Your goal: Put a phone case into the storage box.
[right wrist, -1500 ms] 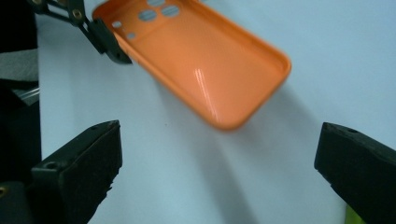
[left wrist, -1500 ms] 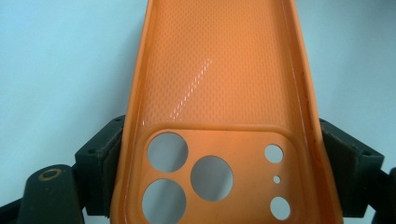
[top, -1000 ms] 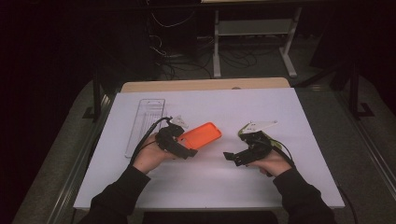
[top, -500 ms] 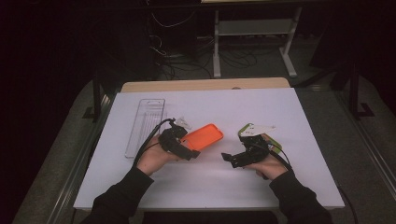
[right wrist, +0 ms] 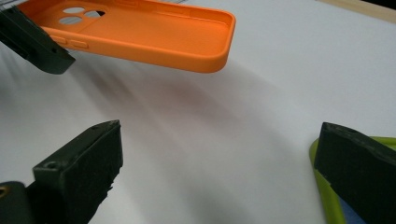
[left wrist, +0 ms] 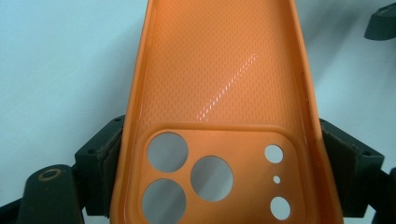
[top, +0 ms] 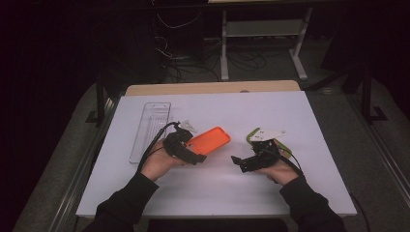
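White table [top: 290, 116]: left gripper [left wrist: 219, 154] clamps orange phone case [left wrist: 219, 70].

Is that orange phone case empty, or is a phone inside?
Empty. The orange phone case shows its bare textured inside, and the white table shows through its camera holes.

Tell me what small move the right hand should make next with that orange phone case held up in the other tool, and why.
Probably bring the right tool toward the free end of the orange phone case. The left tool is shut on the case's camera-cutout end and holds it above the white table, while the right tool's jaws stand open with nothing between them, pointing at the case with a gap between.
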Action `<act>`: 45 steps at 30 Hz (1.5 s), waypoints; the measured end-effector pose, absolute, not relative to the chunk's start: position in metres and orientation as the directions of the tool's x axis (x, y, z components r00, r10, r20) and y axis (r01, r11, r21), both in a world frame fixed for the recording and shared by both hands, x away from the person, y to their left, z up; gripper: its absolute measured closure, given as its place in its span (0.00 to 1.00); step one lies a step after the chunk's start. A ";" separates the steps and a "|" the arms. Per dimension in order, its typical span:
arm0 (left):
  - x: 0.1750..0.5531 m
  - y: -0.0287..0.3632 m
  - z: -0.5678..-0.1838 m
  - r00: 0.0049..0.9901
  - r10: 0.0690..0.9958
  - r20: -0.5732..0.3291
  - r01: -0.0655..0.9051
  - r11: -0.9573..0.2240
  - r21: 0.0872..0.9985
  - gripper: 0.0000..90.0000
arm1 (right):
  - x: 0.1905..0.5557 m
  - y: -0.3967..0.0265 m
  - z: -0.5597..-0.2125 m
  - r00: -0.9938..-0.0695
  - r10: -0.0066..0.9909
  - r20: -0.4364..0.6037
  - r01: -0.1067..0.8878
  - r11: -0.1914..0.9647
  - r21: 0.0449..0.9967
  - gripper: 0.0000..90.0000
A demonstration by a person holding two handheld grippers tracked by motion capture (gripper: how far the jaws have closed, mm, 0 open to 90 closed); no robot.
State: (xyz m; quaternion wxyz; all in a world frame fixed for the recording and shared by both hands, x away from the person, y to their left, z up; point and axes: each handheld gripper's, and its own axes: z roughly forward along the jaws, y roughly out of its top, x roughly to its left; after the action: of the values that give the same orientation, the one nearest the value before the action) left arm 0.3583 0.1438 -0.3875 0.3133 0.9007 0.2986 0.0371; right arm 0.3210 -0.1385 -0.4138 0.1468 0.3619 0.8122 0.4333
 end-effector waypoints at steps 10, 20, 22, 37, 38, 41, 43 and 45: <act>0.358 0.144 -0.387 0.816 0.566 -0.118 0.513 -0.616 0.598 0.18 | 0.320 -0.137 -0.414 -0.697 0.717 0.016 0.432 0.403 0.807 0.01; 0.357 0.144 -0.387 0.815 0.566 -0.120 0.514 -0.612 0.601 0.18 | 0.317 -0.133 -0.414 -0.699 0.707 -0.109 0.356 0.476 0.804 0.01; 0.359 0.146 -0.386 0.829 0.549 -0.104 0.496 -0.639 0.588 0.18 | 0.316 -0.132 -0.414 -0.699 0.702 -0.133 0.342 0.492 0.800 0.01; 0.359 0.146 -0.385 0.837 0.537 -0.100 0.485 -0.645 0.590 0.18 | 0.306 -0.121 -0.416 -0.664 0.645 -0.378 0.178 0.627 0.758 0.00; 0.359 0.146 -0.385 0.841 0.532 -0.096 0.479 -0.650 0.590 0.18 | 0.305 -0.120 -0.417 -0.660 0.627 -0.414 0.152 0.652 0.743 0.01; 0.359 0.146 -0.385 0.840 0.534 -0.097 0.480 -0.648 0.591 0.18 | 0.303 -0.118 -0.419 -0.642 0.593 -0.486 0.104 0.695 0.711 0.00; 0.359 0.146 -0.385 0.839 0.536 -0.096 0.481 -0.646 0.593 0.18 | 0.302 -0.116 -0.419 -0.628 0.568 -0.532 0.068 0.721 0.690 0.01; 0.359 0.146 -0.384 0.842 0.531 -0.094 0.477 -0.653 0.588 0.18 | 0.300 -0.114 -0.419 -0.608 0.538 -0.583 0.030 0.750 0.660 0.01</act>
State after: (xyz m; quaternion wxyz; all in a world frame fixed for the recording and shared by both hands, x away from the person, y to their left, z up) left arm 0.3594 0.1456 -0.3844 0.3106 0.9082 0.2773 0.0433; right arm 0.3000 -0.1145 -0.4195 0.4090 0.1688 0.8413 0.3104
